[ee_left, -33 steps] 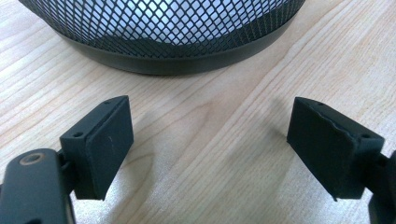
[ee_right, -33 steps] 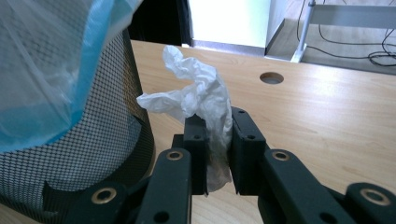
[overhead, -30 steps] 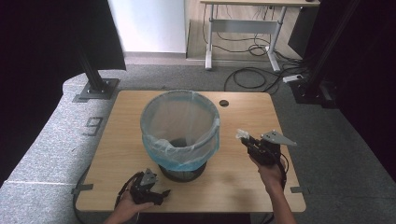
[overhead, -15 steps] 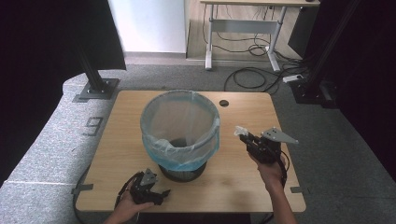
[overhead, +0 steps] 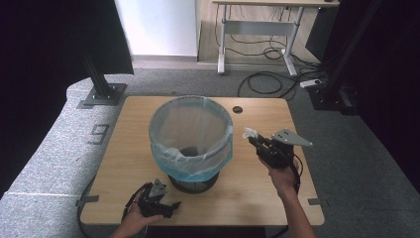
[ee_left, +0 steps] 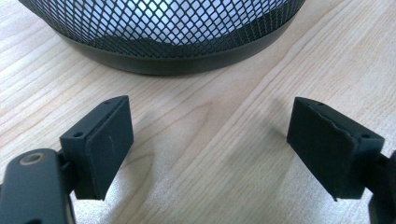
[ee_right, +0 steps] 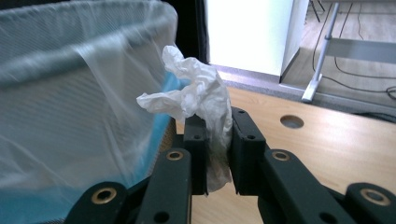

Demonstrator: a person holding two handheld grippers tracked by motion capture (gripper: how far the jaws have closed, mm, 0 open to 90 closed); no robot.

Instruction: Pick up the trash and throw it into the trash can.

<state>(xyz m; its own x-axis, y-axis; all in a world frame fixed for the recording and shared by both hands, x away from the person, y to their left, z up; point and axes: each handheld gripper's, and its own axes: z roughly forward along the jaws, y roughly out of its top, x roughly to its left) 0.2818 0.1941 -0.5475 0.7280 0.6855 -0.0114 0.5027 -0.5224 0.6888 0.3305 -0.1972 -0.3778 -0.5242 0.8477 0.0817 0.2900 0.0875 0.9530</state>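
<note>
A black mesh bin (overhead: 190,130) lined with a pale blue plastic bag stands in the middle of the wooden table (overhead: 129,144). My right gripper (overhead: 253,138) hovers just right of the bin's rim, shut on a crumpled white paper wad (overhead: 248,132). In the right gripper view the wad (ee_right: 196,95) sticks up between the jaws, close beside the bag's rim (ee_right: 84,51). My left gripper (overhead: 168,206) rests low near the table's front edge, open. In the left gripper view its pads (ee_left: 100,140) stand wide apart over bare wood, facing the bin's base (ee_left: 187,60).
A round cable hole (overhead: 237,109) lies in the table behind the right gripper. Black stand posts (overhead: 96,74) rise at the back left and back right. A desk with cables (overhead: 262,49) stands on the floor beyond.
My right gripper has carried the paper wad a little leftward, nearer the bin's rim. The left gripper has stayed put.
</note>
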